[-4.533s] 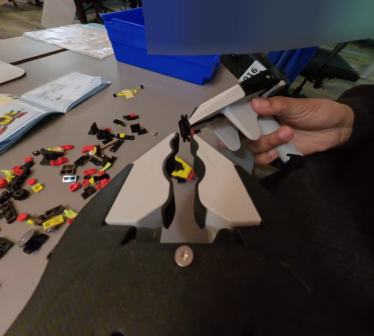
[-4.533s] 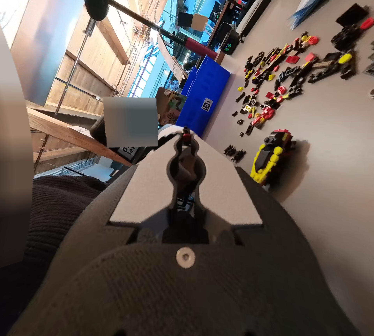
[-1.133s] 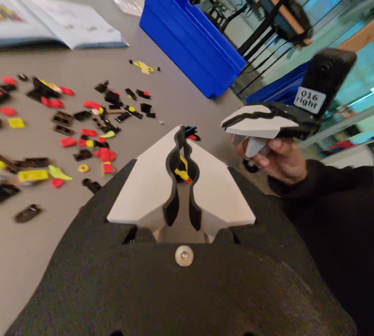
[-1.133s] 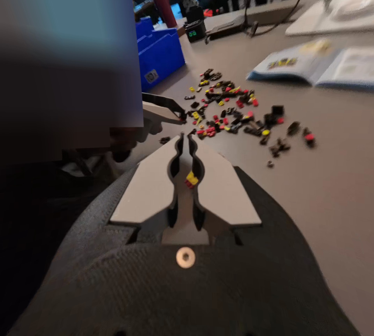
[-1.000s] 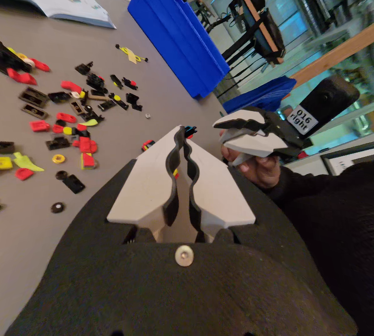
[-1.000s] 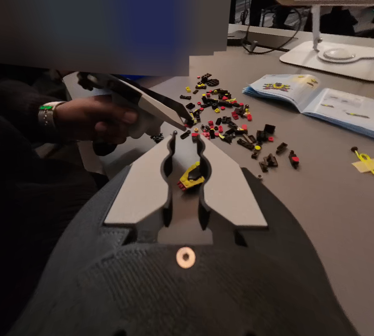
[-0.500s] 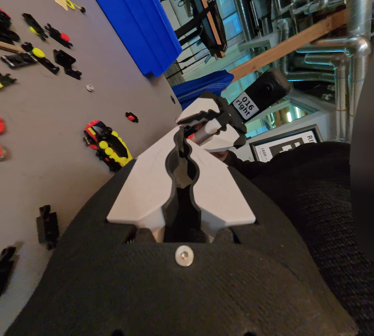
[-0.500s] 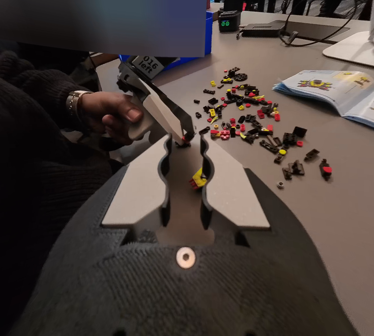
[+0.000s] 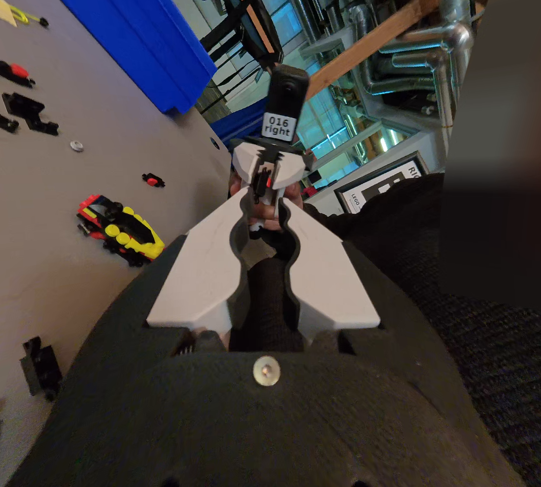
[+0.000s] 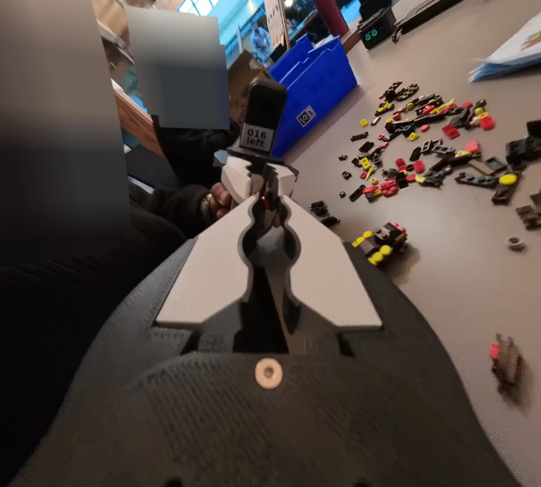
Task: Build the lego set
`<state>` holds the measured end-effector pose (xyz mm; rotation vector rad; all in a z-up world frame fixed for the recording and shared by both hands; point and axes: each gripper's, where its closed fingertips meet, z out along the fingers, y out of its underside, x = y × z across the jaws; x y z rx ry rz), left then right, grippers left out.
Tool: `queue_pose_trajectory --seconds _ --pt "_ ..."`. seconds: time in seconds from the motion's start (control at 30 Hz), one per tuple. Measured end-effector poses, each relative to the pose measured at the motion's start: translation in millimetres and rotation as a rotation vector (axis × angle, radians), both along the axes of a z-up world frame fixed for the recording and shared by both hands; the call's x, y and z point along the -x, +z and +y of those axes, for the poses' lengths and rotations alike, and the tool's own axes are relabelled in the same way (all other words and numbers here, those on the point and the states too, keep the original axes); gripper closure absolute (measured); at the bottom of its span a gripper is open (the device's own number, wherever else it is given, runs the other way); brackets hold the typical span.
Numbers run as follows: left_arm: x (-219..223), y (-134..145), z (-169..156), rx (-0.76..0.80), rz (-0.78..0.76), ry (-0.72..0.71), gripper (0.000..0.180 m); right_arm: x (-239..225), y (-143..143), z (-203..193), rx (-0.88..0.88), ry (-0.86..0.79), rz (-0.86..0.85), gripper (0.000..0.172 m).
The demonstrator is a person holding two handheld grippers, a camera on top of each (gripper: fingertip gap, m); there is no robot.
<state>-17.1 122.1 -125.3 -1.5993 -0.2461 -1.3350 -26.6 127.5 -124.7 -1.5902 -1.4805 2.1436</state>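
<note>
Facing tip to tip, my right gripper [image 9: 265, 180] clamps a small black-and-red piece [image 9: 261, 182]. My left gripper [image 9: 261, 200] stands slightly parted around it, above the grey table [image 9: 87, 180].

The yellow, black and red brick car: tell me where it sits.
The brick car lies on the grey table left of the left gripper in the left wrist view, below a small black-and-red piece.

On the grey bench [image 9: 123, 109] lie a small yellow, red and black brick car [image 9: 120, 234], many loose bricks [image 10: 433, 147], a blue bin [image 10: 316, 83] and an open booklet [image 10: 515, 59].
</note>
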Motion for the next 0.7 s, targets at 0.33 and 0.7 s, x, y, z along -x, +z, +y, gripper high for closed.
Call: queue_pose_trajectory --seconds 0.33,0.7 --pt "0.4 -10.8 9.7 0.025 0.174 0.098 0.164 3.3 1.6 1.0 0.265 -0.014 -0.059 0.162" --pt "4.9 -4.7 7.9 -0.02 0.203 0.131 0.178 5.8 -2.5 0.6 0.443 0.003 -0.12 0.162"
